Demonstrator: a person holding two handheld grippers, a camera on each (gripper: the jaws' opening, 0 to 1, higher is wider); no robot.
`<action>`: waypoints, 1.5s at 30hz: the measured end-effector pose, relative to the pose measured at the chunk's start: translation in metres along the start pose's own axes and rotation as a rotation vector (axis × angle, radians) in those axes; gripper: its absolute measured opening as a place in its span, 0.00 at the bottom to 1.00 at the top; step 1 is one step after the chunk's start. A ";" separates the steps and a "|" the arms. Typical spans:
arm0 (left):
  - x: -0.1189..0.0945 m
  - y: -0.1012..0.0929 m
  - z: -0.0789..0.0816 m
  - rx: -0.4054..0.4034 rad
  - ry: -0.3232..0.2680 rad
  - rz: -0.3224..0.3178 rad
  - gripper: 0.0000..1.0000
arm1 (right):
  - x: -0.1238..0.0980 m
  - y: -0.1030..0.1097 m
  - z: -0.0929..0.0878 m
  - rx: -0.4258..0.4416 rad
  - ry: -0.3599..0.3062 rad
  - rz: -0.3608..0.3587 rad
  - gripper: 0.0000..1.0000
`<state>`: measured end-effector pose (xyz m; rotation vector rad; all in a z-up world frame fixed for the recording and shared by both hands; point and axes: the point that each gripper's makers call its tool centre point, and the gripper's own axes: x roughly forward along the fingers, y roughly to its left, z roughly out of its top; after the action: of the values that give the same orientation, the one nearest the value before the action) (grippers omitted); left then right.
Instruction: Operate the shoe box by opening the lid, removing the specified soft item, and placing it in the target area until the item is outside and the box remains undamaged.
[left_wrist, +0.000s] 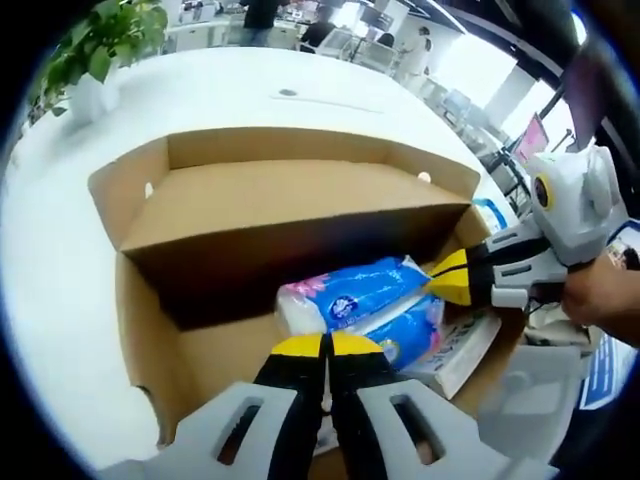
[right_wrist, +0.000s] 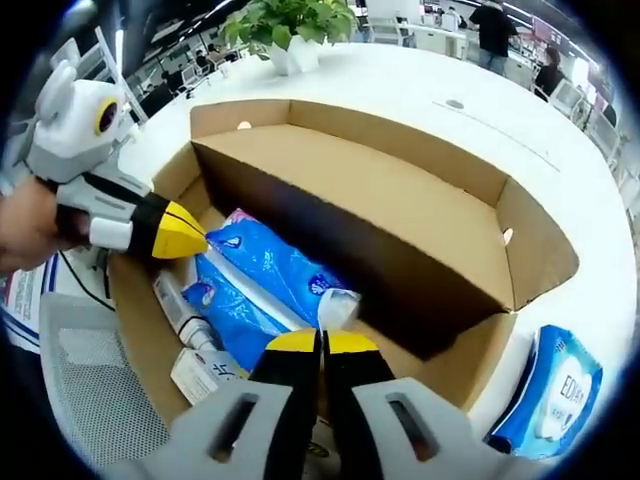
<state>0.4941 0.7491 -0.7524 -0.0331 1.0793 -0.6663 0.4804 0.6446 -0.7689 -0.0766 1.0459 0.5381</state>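
Shoe box (left_wrist: 150, 300) open on the white table (left_wrist: 60, 260), blue tissue packs (left_wrist: 350, 295) inside, both grippers poised at them.

Ahead of the left gripper (left_wrist: 323, 345), whose yellow-tipped jaws are pressed together on nothing, the packs lie just past its tips. The right gripper (left_wrist: 447, 277) comes in from the right with its tips touching the upper pack's end; whether it has pinched the wrapper I cannot tell. In the right gripper view its own jaws (right_wrist: 321, 342) look closed, a white fold of wrapper (right_wrist: 337, 305) just beyond them. To do this well, take the soft pack by its loose end and lift straight up, clear of the raised lid flap (right_wrist: 400, 220) and the cardboard walls. Beneath the packs a tube (right_wrist: 180, 310) and a booklet (right_wrist: 200, 375) are partly covered. Another blue pack (right_wrist: 555, 390) sits outside on the table, its print cut off.
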 end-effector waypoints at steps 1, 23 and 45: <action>0.000 0.000 0.001 0.002 -0.002 0.001 0.00 | 0.000 0.000 0.000 -0.001 -0.002 0.002 0.00; -0.019 -0.007 0.021 -0.003 -0.068 -0.018 0.00 | -0.028 0.000 0.022 0.016 -0.072 0.006 0.00; -0.049 -0.030 0.041 0.042 -0.146 -0.057 0.00 | -0.067 0.001 0.039 0.037 -0.138 -0.011 0.00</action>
<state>0.4983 0.7382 -0.6832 -0.0751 0.9268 -0.7265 0.4855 0.6315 -0.6929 -0.0118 0.9199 0.5069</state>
